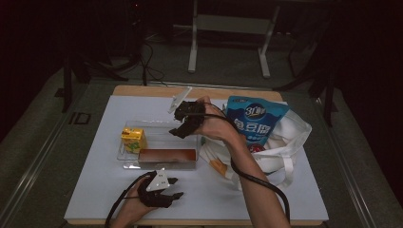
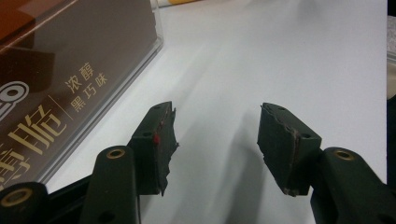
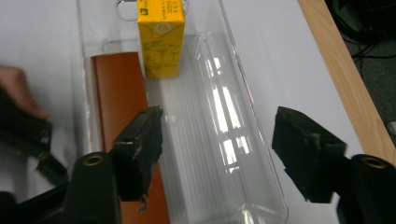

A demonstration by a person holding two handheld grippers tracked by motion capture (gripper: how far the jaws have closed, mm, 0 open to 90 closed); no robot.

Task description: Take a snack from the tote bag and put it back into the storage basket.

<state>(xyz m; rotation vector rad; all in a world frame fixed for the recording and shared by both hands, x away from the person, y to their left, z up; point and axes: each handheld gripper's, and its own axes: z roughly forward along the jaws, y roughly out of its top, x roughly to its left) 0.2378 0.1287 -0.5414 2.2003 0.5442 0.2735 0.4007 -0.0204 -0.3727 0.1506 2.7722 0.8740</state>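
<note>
A clear plastic tray (image 1: 161, 127) lies on the white board. In it a yellow juice carton (image 1: 133, 139) stands at the left end and a long brown box (image 1: 167, 155) lies along the near wall. My right gripper (image 1: 179, 129) hovers over the tray's right part, open, nothing between its jaws. In the right gripper view the open gripper (image 3: 217, 140) looks down the tray (image 3: 243, 116) at the carton (image 3: 161, 39) and the brown box (image 3: 119, 98). My left gripper (image 1: 177, 187) rests near the front edge, open and empty (image 2: 217, 140), beside the brown box (image 2: 56, 84).
A white tote bag (image 1: 280, 142) lies at the right of the board, a blue pouch (image 1: 255, 118) sticking out of it. The board's wooden far edge (image 1: 157, 90) runs behind the tray. The white surface (image 2: 280, 60) stretches ahead of the left jaws.
</note>
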